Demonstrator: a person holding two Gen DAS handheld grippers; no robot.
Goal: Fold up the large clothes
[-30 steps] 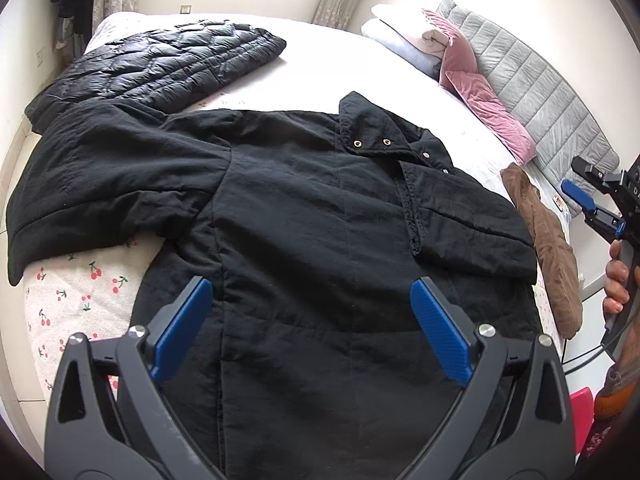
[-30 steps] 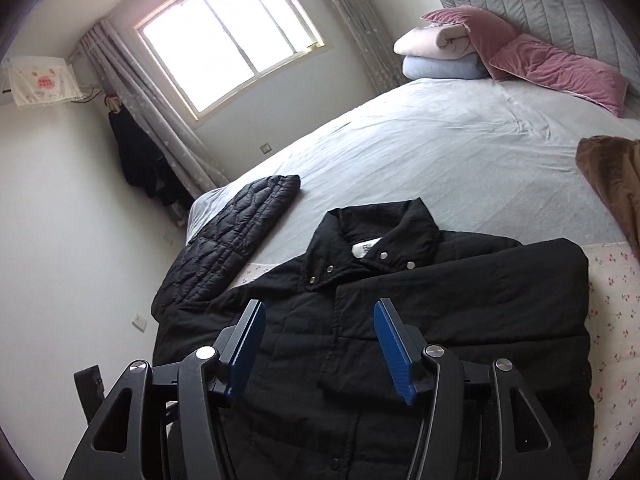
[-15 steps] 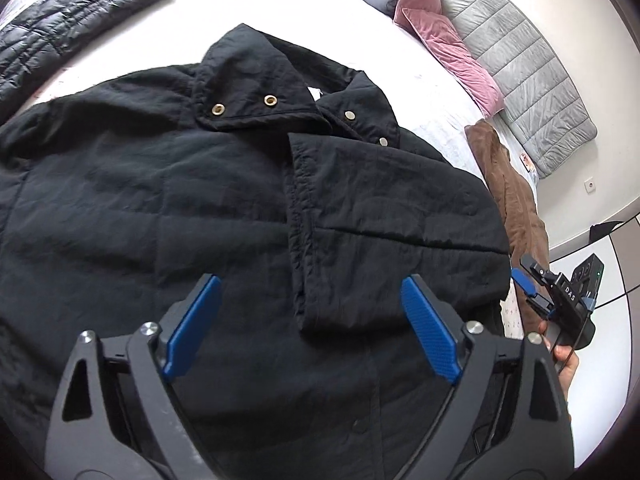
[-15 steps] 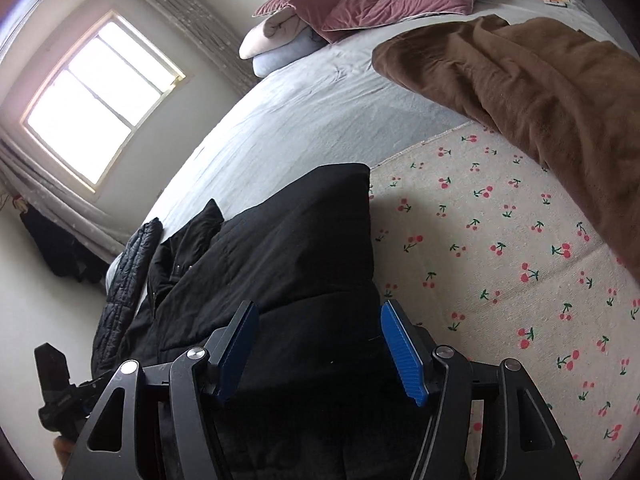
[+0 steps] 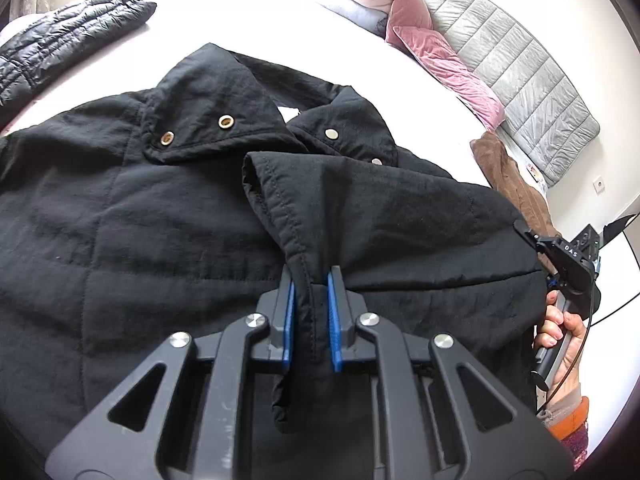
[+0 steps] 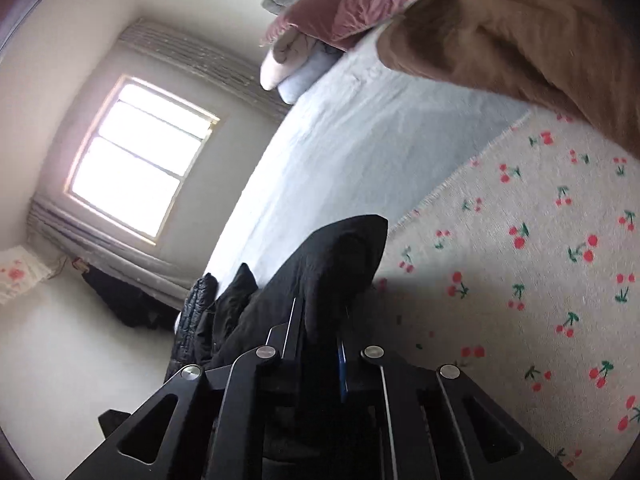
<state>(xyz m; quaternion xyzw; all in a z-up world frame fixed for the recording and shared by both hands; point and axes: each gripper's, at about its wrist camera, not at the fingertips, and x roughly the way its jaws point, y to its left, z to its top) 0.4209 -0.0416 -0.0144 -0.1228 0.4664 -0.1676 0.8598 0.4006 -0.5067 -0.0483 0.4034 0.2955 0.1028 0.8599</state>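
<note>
A large black jacket (image 5: 132,220) lies front-up on the bed, collar with snaps toward the pillows. Its right sleeve is folded across the chest. My left gripper (image 5: 311,292) is shut on the cuff edge of that sleeve (image 5: 280,208). My right gripper (image 6: 320,332) is shut on a fold of the same black jacket (image 6: 340,256) at its right edge, lifted a little off the cherry-print sheet. The right gripper also shows in the left wrist view (image 5: 568,264), held in a hand at the jacket's right side.
A quilted black jacket (image 5: 60,52) lies at the far left of the bed. A brown garment (image 5: 508,176) lies to the right. Pink and white pillows (image 5: 424,40) and a grey headboard (image 5: 520,76) are behind. The cherry-print sheet (image 6: 540,260) covers the near bed edge.
Both grippers were open and have shut on the jacket: the left on the folded sleeve's cuff, the right on the jacket's right edge. The right wrist view has tilted.
</note>
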